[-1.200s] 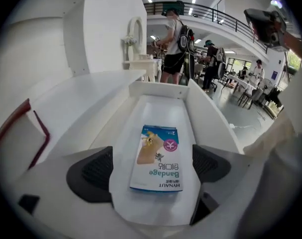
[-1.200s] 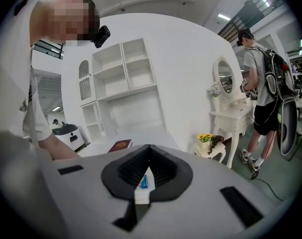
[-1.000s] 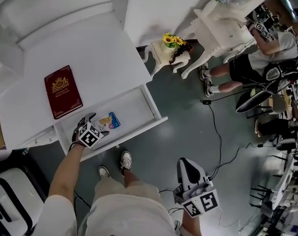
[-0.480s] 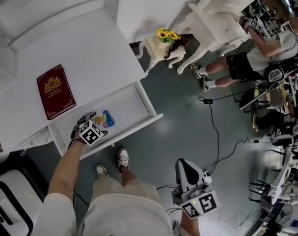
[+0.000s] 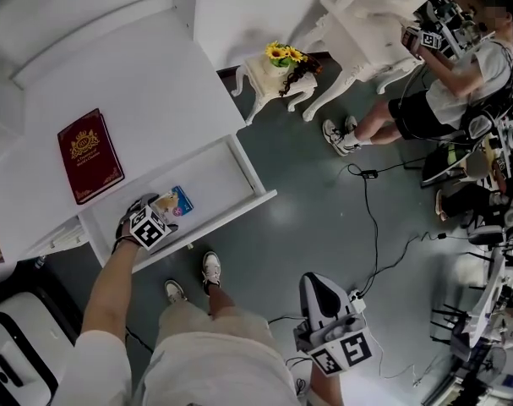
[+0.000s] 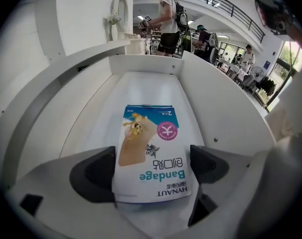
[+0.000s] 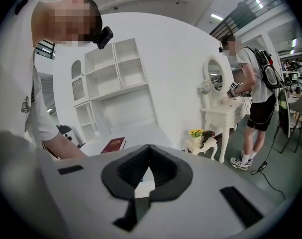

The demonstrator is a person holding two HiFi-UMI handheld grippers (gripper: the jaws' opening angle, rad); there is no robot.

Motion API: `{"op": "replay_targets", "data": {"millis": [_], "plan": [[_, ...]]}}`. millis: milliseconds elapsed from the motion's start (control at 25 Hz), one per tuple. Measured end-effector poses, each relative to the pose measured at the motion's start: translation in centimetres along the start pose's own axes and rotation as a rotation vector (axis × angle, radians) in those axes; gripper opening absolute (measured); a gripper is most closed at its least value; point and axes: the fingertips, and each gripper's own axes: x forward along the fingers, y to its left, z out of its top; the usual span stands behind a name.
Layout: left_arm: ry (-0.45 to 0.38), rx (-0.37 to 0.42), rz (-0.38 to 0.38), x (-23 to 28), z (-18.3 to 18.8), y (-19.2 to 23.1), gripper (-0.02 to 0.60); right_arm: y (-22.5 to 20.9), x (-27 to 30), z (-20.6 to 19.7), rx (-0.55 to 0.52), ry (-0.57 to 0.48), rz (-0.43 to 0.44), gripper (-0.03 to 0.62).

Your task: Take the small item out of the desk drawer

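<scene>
Grasp step here: the left hand-held gripper (image 6: 151, 169) is down inside the open desk drawer (image 5: 231, 184), jaws spread with the small bandage packet (image 6: 150, 148) lying flat between them. The pads sit right at its long edges but aren't obviously squeezing. Next move, I'd guess, is to close on the packet and lift it up over the drawer's front wall. I can't see anything else in the drawer. The right hand-held gripper (image 7: 149, 156) hangs low by the person's leg, jaws pressed together, empty. A red book (image 5: 89, 154) sits on the white surface (image 5: 155, 100) – not involved
</scene>
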Motion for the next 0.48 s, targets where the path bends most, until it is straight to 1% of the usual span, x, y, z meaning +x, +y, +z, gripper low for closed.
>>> {"op": "replay_targets", "data": {"millis": [80, 200, 320, 480], "plan": [[0.013, -0.007, 0.006, -0.1, -0.1, -0.1, 0.443, -0.3, -0.2, 0.0, 0.003, -0.004, 0.0, 0.009], [0.02, -0.042, 0.038, -0.4, -0.4, -0.3, 0.436, -0.8, -0.5, 0.4, 0.005, -0.016, 0.003, 0.009], [-0.007, -0.106, 0.074, -1.4, -0.5, -0.3, 0.436, -1.1, -0.6, 0.7, 0.005, -0.025, 0.019, 0.009], [-0.052, -0.212, 0.113, -3.3, -0.6, 0.6, 0.436, -0.9, -0.2, 0.9, 0.005, -0.032, 0.059, 0.009]]}}
